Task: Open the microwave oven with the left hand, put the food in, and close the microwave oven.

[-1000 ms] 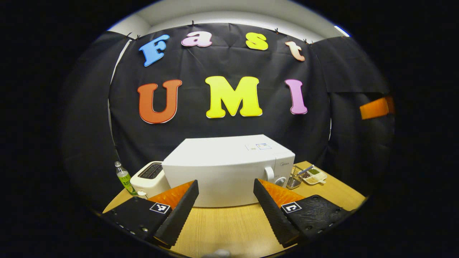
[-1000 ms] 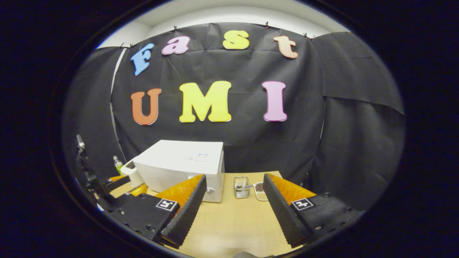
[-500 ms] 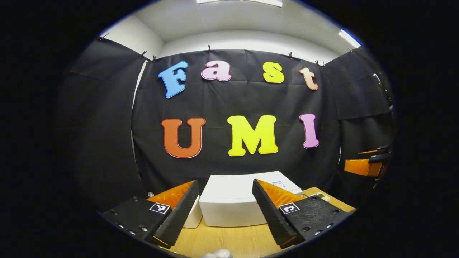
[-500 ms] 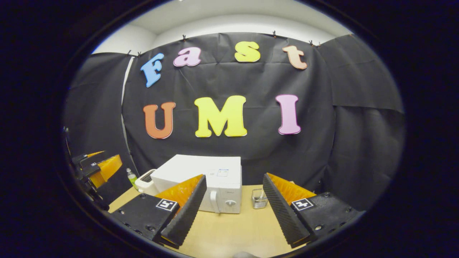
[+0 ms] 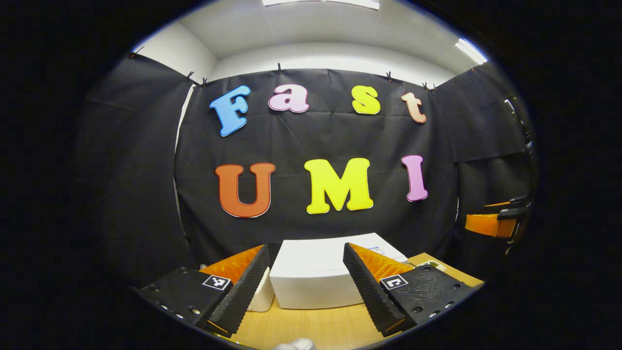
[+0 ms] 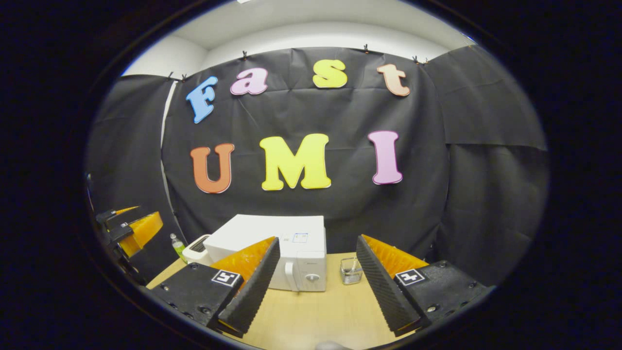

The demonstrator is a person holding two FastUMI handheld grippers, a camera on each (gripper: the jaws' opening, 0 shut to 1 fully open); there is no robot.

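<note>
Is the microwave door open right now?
No, in the right gripper view the microwave has its door flat and shut, with both grippers held back from it.

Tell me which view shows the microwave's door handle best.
The right gripper view: the microwave shows its front, with the handle beside the knob. The left gripper view shows the microwave's top and a plain side.

Left gripper (image 5: 306, 287) with two wedge-shaped fingers (image 5: 243, 291), ridged inner faces, flat mounts at five and seven o'clock — small screws, square black-and-white marker each, right gripper (image 6: 316, 287) built alike — same ridges, screws, markers.
</note>
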